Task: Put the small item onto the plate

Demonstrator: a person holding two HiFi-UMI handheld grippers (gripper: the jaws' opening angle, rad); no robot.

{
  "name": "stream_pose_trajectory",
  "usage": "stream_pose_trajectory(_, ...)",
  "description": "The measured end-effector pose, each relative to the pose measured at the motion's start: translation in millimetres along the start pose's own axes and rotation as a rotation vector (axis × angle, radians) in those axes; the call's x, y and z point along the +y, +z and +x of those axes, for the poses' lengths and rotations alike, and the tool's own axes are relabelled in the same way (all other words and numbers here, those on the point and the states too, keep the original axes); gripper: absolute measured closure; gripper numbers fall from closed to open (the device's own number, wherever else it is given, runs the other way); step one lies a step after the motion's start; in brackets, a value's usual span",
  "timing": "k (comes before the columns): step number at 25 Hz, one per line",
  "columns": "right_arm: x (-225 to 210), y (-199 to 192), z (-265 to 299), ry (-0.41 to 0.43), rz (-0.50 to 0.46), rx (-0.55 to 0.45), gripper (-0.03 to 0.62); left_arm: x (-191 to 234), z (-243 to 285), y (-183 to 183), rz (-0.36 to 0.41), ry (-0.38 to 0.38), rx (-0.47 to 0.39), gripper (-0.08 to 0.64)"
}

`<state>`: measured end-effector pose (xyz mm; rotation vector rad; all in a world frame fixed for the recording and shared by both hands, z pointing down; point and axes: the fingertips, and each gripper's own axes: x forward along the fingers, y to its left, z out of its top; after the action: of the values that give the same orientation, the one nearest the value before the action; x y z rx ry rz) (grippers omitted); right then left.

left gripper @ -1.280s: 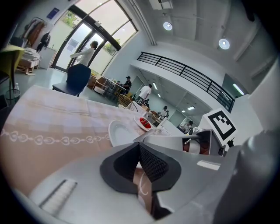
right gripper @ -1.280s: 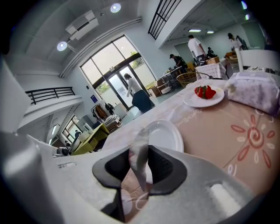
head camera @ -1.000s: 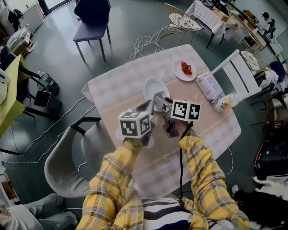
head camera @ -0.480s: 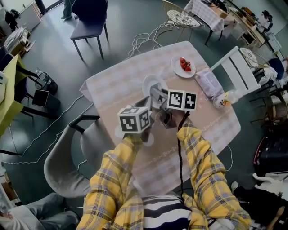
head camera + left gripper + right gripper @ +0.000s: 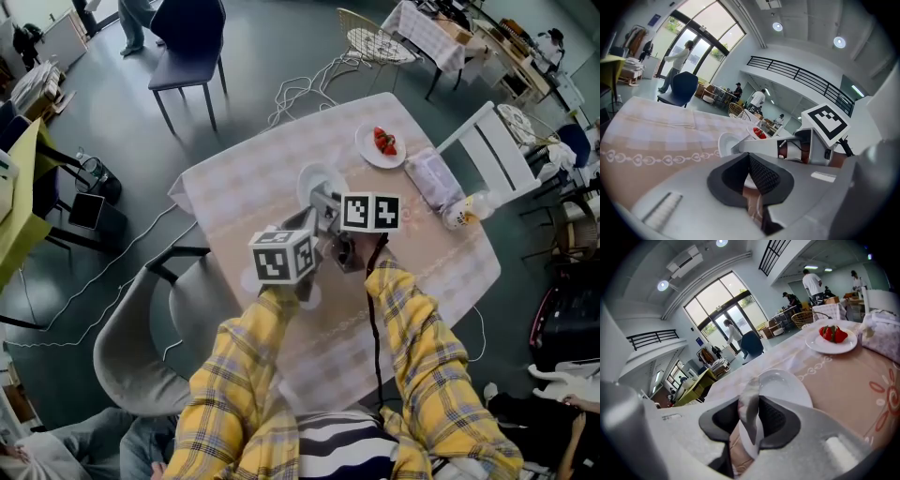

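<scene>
Right gripper (image 5: 751, 401) is clenched on the item (image 5: 751, 420), a thin pale strip standing upright between its pads. What the strip is I cannot say; it looks translucent, perhaps a scrap of wrapper. It hangs above the near rim of the empty white plate (image 5: 790, 387), apart from it as far as the right gripper view shows.

Just beside it, the left gripper (image 5: 749, 157) has its pads together at the tips with nothing pinched between them. It hovers low over the table (image 5: 848, 394), on the person's side of the plate, and takes no part in the carry.

The step in hand, as I judge it, is the end of the carry: the item is over the plate's edge but not yet set down. The next move calls for a short push forward so the strip sits over the middle of the plate and not its lip, then a gentle lowering until the bottom end touches, and only then a release. A light, thin piece like this may cling to a pad or flutter off the rim, so the opening should be slow and the withdrawal straight back.

Further along the table is a second plate (image 5: 813, 347) with strawberries (image 5: 833, 333), well apart from the empty one, and a patterned bag (image 5: 883, 341) to its right. Beyond the table stands a dark chair (image 5: 192, 42).
</scene>
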<state>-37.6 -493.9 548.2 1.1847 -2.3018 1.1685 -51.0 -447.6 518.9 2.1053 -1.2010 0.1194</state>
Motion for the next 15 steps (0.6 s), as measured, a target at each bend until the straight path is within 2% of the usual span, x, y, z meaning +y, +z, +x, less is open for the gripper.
stream_pose_trajectory(5, -1.9, 0.7, 0.5, -0.057, -0.071, 0.013, 0.486, -2.2, -2.1, 1.6, 0.004, -0.003, -0.002, 0.572)
stream_pose_trajectory(15, -11.0, 10.5, -9.0, -0.117, -0.083, -0.025, 0.480, -2.4, -4.1, -0.3, 0.007, -0.016, 0.007, 0.572)
